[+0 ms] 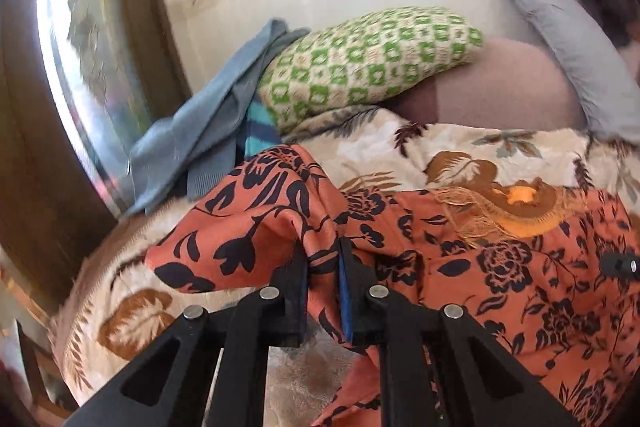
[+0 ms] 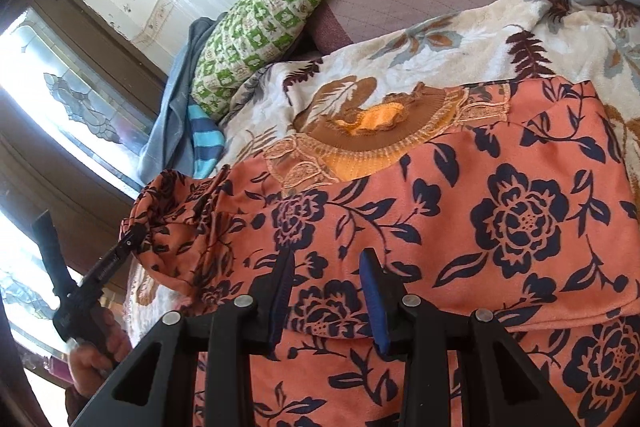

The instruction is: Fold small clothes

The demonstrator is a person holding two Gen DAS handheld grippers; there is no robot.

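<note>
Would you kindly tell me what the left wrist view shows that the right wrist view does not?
Only the left wrist view shows the left tongs pinching a raised fold of the orange floral garment. Only the right wrist view shows the right tongs open over it, and a hand. Both show the green checked pillow.

Both views look forward along gripper fingers, close over the bed. The left wrist view sits low and near, facing the wall, with the window at frame left. The right wrist view looks down from closer. Both share the orange garment (image 1: 500, 267) (image 2: 480, 219) and green pillow (image 1: 368, 63) (image 2: 272, 11).
</note>
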